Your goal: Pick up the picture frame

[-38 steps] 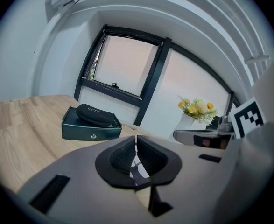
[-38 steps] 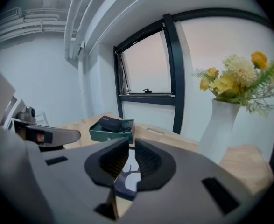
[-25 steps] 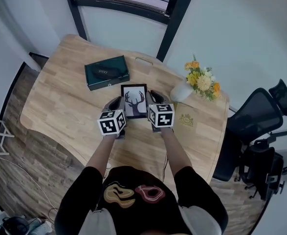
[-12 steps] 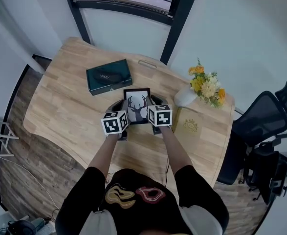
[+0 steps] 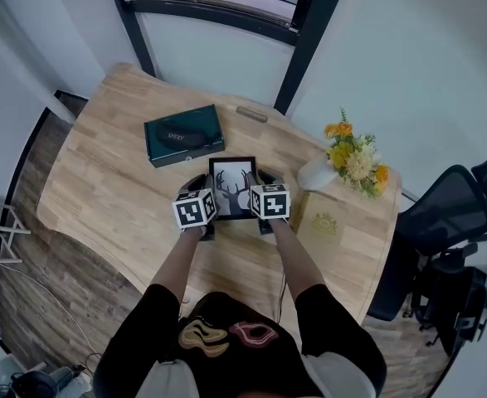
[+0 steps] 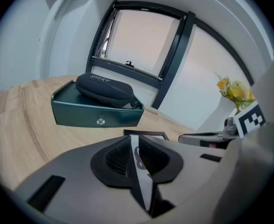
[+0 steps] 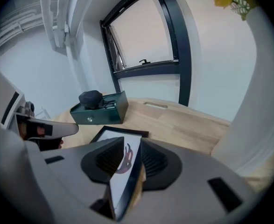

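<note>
The picture frame (image 5: 232,187), black-edged with a deer print, lies low over the wooden table (image 5: 102,181), between my two grippers. My left gripper (image 5: 204,182) holds its left edge; in the left gripper view the frame (image 6: 145,134) runs edge-on through the jaws (image 6: 137,158), which press on it and are just starting to open. My right gripper (image 5: 260,181) is at the right edge. In the right gripper view the frame (image 7: 113,136) sits tilted between the opening jaws (image 7: 128,161), with room beside the pads.
A dark green box (image 5: 183,136) with a black case on it stands behind the frame at the left. A white vase of flowers (image 5: 353,157) and a wooden square (image 5: 324,223) are at the right. An office chair (image 5: 444,215) stands beyond the table's right edge.
Both grippers have sunk toward the tabletop with the frame between them. The frame now lies flatter and lower.
</note>
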